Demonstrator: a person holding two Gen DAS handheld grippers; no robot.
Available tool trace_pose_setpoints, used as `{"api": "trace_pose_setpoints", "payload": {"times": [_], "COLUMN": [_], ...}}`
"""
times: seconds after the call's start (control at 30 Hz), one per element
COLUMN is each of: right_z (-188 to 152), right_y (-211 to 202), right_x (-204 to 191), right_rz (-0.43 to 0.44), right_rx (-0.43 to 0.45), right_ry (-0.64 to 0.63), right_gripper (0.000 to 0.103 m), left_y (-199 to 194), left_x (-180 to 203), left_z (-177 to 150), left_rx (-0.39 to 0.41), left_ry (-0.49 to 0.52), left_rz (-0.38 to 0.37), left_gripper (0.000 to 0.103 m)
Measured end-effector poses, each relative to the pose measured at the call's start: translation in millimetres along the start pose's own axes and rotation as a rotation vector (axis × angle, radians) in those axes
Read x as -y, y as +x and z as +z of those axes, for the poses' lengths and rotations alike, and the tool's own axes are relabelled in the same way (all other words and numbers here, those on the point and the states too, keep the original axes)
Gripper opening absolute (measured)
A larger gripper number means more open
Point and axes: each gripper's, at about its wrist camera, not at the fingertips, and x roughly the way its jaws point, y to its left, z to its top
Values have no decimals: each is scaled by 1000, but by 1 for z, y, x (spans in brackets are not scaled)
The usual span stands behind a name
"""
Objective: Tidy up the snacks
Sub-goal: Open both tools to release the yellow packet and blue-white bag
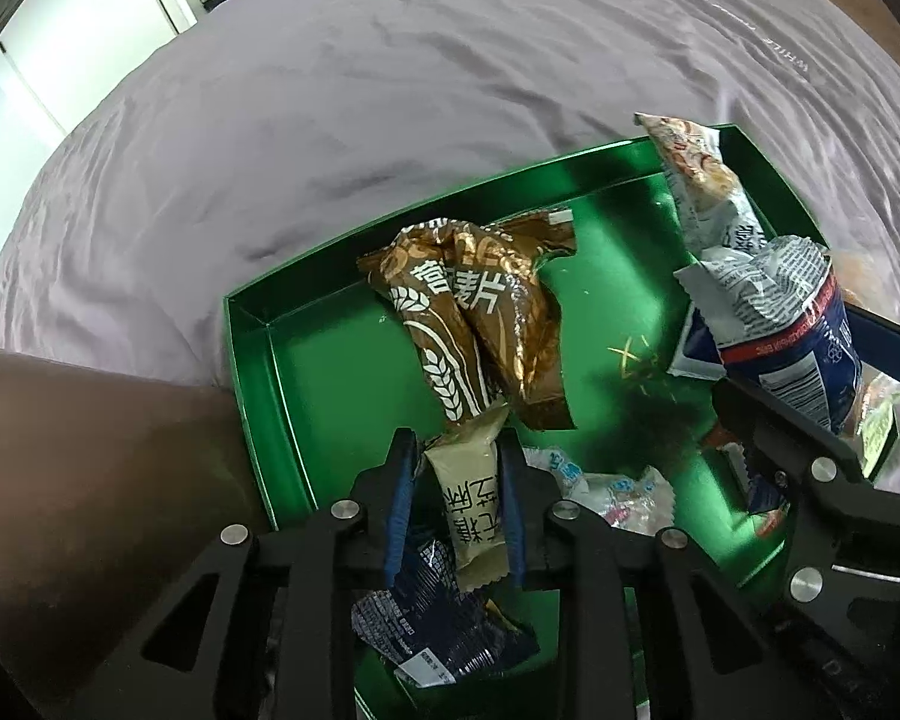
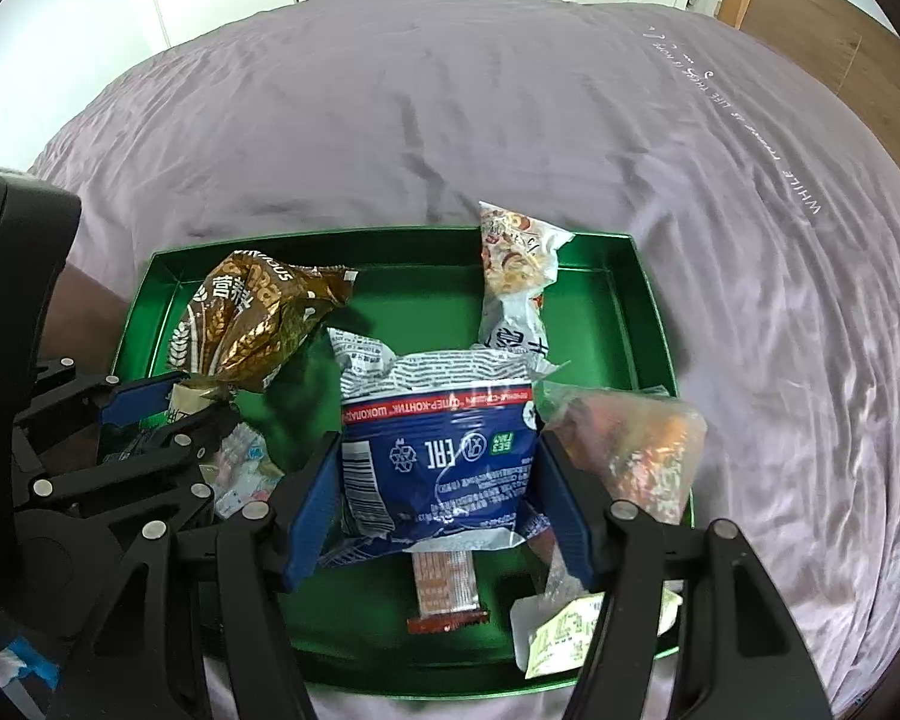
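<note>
Green tray (image 2: 642, 276) sits on a lilac bedsheet (image 2: 450, 120), long side running left-right in the right wrist view.

Left gripper (image 1: 456, 450): fingers closed onto a beige packet (image 1: 471, 504). Packet's long axis runs along the fingers; its far end touches the brown wheat-print bags (image 1: 474, 324). It is held over the tray's near-left part, above a dark blue wrapper (image 1: 438, 618).

Right gripper (image 2: 435, 498): blue pads (image 2: 312, 510) press both side edges of a blue-and-white packet (image 2: 438, 456). Packet lies across the jaws over the tray's centre, print upside down, crumpled white end pointing away from the camera.

A white nut-print bag (image 2: 516, 276) leans on the far wall, long axis front-to-back.
</note>
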Motion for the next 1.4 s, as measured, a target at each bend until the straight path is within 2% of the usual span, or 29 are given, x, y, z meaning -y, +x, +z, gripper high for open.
{"api": "trace_pose_setpoints", "payload": {"times": [0.2,0.5,0.63,1.1,1.13,1.23,1.4], "right_z": [-2,-6,-7,-4,-5,-11,-23], "right_y": [-3,-15,-23,-66,-70,-81,-97], "right_x": [-4,-12,-15,-19,-18,-14,-16], "right_rz": [-22,-72,-82,-148,-158,-179,-238], "right_rx": [27,56,69,169,175,181,172], "right_ry": [-5,-26,-47,-102,-99,-79,-87], "right_gripper": [66,67,67,71,72,87,87], "left_y": [4,3,-10,-34,-36,-45,-56], "left_x": [-4,-4,4,17,18,23,26], "left_z": [-4,-15,-19,-24,-25,-29,-37], "left_rx": [22,51,81,152,158,192,234], "left_ry": [-28,-31,-2,34,39,64,77], "left_rz": [26,34,58,62,59,68,60], "left_gripper": [39,44,47,54,54,54,54]}}
